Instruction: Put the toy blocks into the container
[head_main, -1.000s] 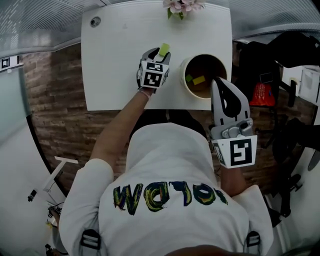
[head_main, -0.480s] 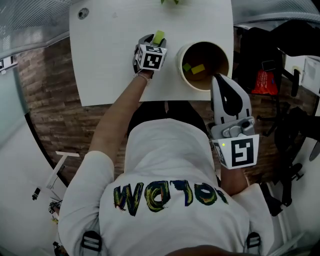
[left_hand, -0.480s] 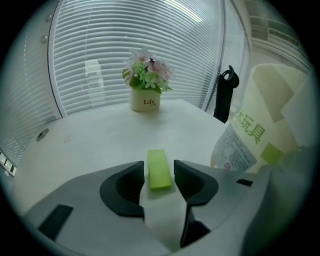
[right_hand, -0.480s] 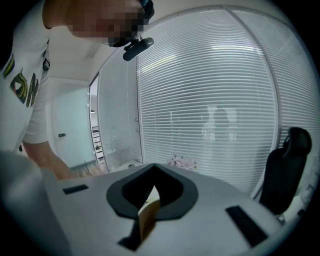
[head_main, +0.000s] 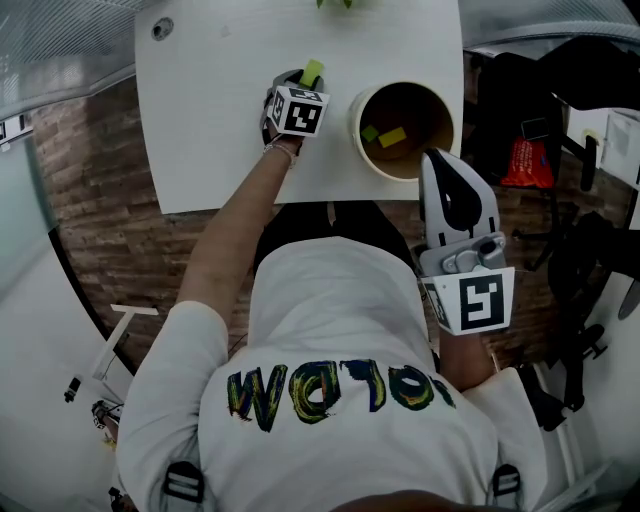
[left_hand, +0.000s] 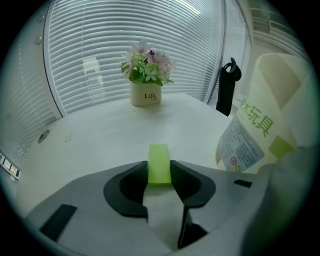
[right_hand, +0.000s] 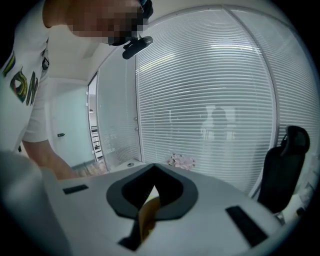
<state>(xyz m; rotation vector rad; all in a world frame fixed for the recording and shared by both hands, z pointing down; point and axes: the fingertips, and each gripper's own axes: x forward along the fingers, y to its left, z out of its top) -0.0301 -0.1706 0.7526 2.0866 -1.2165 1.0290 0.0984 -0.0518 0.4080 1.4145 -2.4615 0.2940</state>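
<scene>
The right gripper (head_main: 441, 162) hangs nearest the person's body, off the edge of the surface (head_main: 215, 130) and just beside the container (head_main: 356, 118), with its jaws brought together at the tips and nothing between them in the right gripper view (right_hand: 151, 170). Further out, the left gripper (head_main: 304, 86) rests low over the white surface. Its jaws are closing, and a light green block (left_hand: 159, 159) stands between them, with both black pads against its long sides and its far end poking out past the tips. In the head view this block (head_main: 313, 71) lies on the surface to the left of the container, near it but not touching. The container is a round, cream-walled tub with a brown inside, and it stands close to the surface's near edge. A small green block (head_main: 370, 132) and a yellow block (head_main: 393, 137) lie side by side on its floor. In the left gripper view its printed wall (left_hand: 252, 135) rises to the right of the jaws. Beyond, at the far edge, stands a small pot of flowers (left_hand: 146, 80), and behind it closed white blinds (left_hand: 130, 30).
</scene>
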